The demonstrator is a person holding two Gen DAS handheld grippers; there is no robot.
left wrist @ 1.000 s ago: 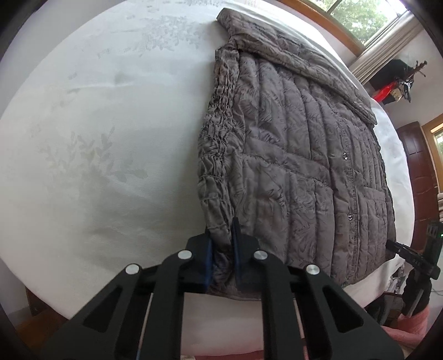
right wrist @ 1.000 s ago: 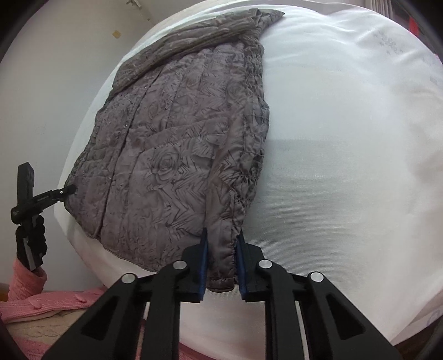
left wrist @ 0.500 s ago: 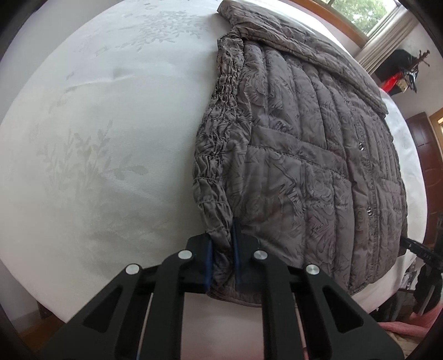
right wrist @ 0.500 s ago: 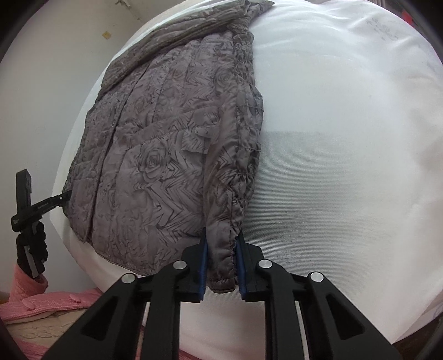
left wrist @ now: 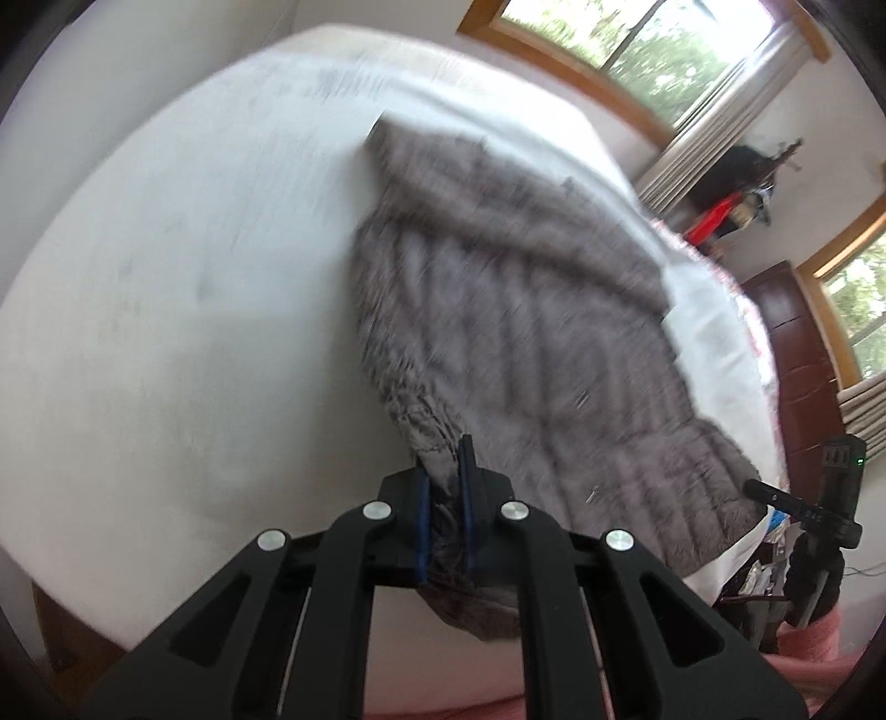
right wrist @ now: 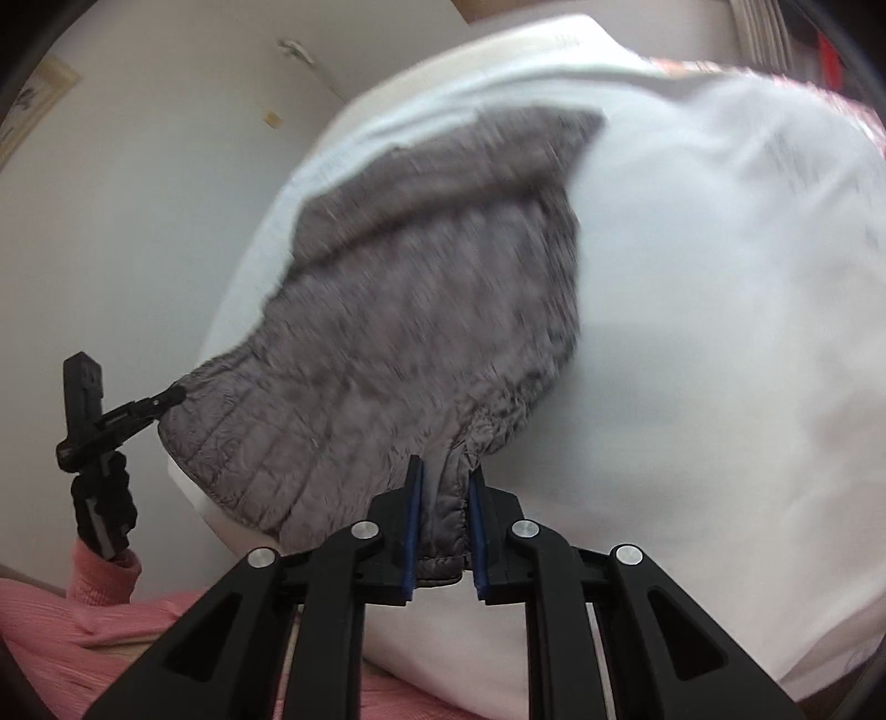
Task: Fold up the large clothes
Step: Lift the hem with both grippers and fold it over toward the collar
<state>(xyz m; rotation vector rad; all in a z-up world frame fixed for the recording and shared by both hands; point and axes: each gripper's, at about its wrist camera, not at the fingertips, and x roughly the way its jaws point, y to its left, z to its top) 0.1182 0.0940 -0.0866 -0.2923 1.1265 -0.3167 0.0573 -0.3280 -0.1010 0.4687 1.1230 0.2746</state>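
A grey-brown quilted jacket (left wrist: pixel 531 343) lies on a white bed, its near hem lifted and its collar end still on the bed. My left gripper (left wrist: pixel 443 487) is shut on one hem corner of the jacket. In the right wrist view the jacket (right wrist: pixel 421 310) runs away from me, and my right gripper (right wrist: pixel 446 498) is shut on the other hem corner. Both views are motion-blurred. Each view shows the other gripper, the right one (left wrist: pixel 797 507) in the left wrist view and the left one (right wrist: pixel 111 421) in the right wrist view, at the far hem corner.
The white bedspread (left wrist: pixel 183 310) spreads wide beside the jacket and shows in the right wrist view (right wrist: pixel 720 332) too. A window (left wrist: pixel 637 50) and dark wooden furniture (left wrist: pixel 803 354) stand beyond the bed. A pink sleeve (right wrist: pixel 83 603) is at lower left.
Both grippers have lifted the jacket's hem off the bed and pulled back, so the jacket now looks smaller and bunched at the grip. More of the room shows.
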